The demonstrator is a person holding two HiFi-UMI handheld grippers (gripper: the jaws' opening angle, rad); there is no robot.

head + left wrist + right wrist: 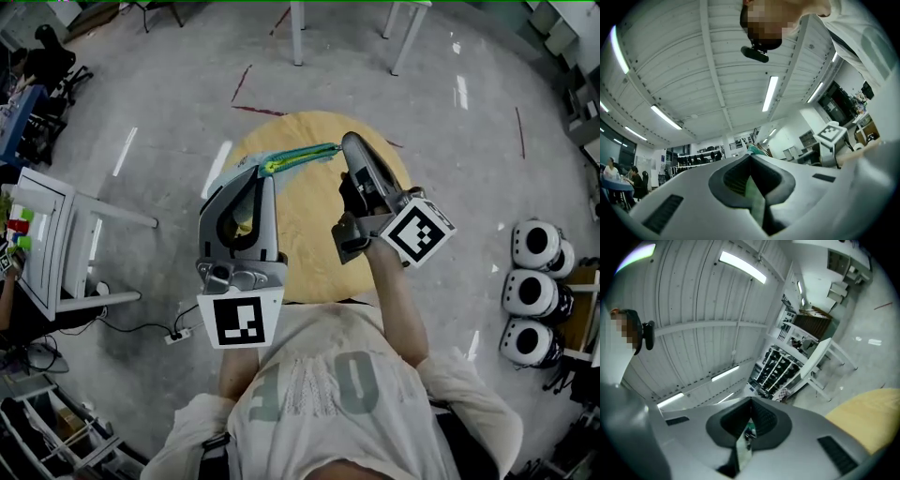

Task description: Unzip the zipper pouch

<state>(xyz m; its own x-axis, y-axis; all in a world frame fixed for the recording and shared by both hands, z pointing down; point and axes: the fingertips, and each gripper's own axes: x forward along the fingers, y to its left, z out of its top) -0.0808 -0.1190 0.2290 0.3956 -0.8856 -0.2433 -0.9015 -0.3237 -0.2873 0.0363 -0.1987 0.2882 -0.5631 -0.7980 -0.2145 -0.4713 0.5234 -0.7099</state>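
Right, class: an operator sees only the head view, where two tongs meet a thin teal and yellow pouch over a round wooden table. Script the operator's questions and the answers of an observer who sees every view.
Operator: Do the left tongs really bite the thin teal and yellow fabric zipper pouch?
Observer: Yes. The left gripper view shows them shut on a green strip of it.
Operator: And the right tongs?
Observer: The right gripper view shows them shut on a small dark piece with pale fabric below it. I cannot tell whether that is the zipper pull.
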